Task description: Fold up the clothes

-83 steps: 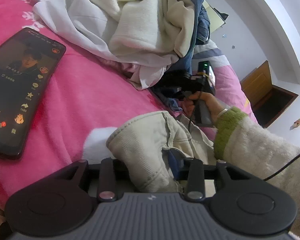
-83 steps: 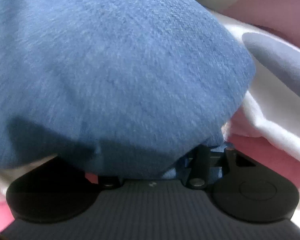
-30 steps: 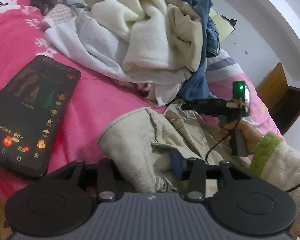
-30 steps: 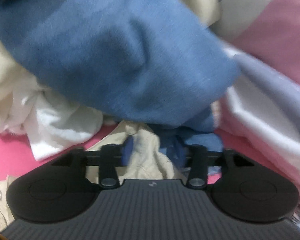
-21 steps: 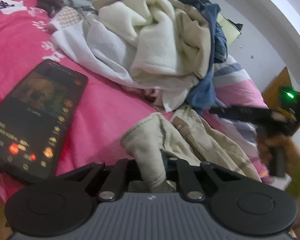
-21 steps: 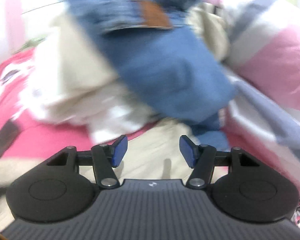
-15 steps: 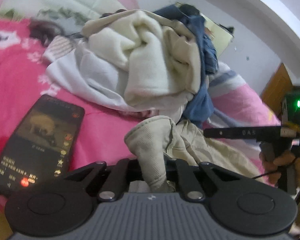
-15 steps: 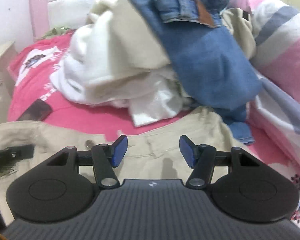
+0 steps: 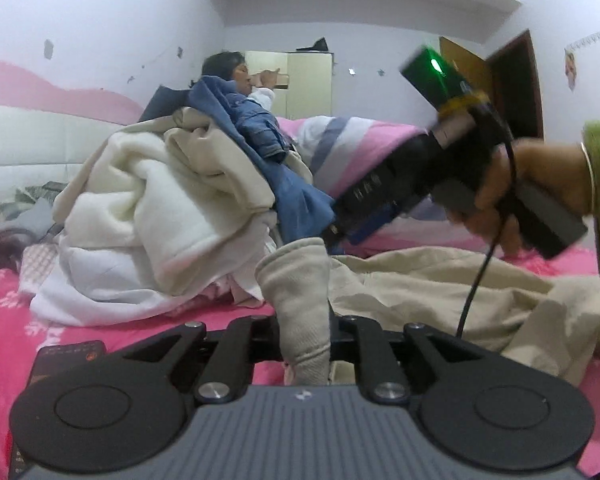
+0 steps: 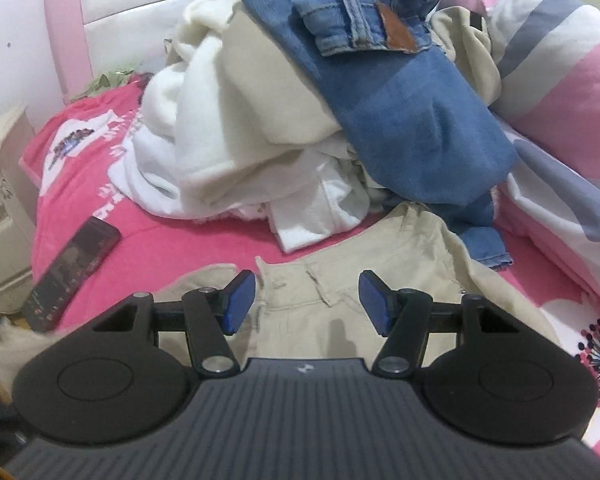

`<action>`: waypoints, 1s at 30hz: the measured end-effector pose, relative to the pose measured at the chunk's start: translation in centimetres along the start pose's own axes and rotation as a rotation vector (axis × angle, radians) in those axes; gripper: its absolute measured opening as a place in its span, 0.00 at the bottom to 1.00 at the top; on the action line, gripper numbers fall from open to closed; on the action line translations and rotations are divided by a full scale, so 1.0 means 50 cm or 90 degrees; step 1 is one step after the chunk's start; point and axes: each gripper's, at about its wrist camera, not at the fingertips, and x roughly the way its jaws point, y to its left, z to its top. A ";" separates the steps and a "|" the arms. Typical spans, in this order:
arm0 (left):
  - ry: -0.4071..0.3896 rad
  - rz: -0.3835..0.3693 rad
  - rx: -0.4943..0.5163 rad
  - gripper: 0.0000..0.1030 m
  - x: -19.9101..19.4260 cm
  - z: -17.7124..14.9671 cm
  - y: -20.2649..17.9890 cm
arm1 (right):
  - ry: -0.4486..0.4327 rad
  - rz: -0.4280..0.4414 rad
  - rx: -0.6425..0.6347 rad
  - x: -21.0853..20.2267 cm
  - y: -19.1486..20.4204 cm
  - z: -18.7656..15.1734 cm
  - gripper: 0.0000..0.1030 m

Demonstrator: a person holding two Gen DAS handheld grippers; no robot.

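Since 2.8 s ago the right gripper (image 10: 307, 300) has backed out of the blue denim and risen; its fingers (image 10: 240, 300) now stand apart, empty, above the waistband of the beige trousers (image 10: 340, 292). Left gripper (image 9: 304, 332) has tilted up from looking down at the bed to looking across it, fingers clamped on a bunched end of the same trousers (image 9: 296, 300).

Trousers lie spread but wrinkled across the pink bedsheet (image 10: 160, 240), one end lifted by the left grip, the rest trailing toward the right hand (image 9: 540, 200). Just behind them — touching at the far edge — sits the unfolded pile: cream and white garments (image 10: 228, 120) with blue jeans (image 10: 400, 100) draped on top, one jeans cuff resting on the trousers.

Phone (image 10: 72, 264) lies on the sheet near the left end of the trousers.

Risks, as judged: pulling the trousers flat could drag the jeans cuff or topple the pile onto them; a bunched single-end grip may fold crooked; sweeping cloth could knock the phone off the bed edge.
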 end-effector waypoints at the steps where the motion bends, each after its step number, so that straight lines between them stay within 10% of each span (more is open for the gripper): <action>1: -0.002 -0.002 0.011 0.14 0.000 -0.001 -0.005 | 0.000 0.008 0.003 -0.003 0.004 0.005 0.55; 6: 0.029 0.003 -0.019 0.14 0.003 -0.001 0.020 | 0.006 0.078 0.020 0.004 0.040 0.032 0.55; 9: 0.105 0.007 -0.096 0.46 0.019 -0.009 0.064 | 0.022 0.093 0.002 0.023 0.070 0.033 0.55; 13: 0.224 -0.014 -0.241 0.53 0.051 -0.039 0.137 | 0.061 0.071 0.005 0.041 0.081 0.010 0.55; 24: 0.206 -0.006 -0.245 0.89 -0.046 -0.010 0.123 | -0.032 0.026 0.175 -0.150 0.046 -0.126 0.61; 30: 0.281 -0.028 -0.237 0.94 -0.058 0.008 0.101 | -0.089 0.014 0.275 -0.222 0.051 -0.221 0.72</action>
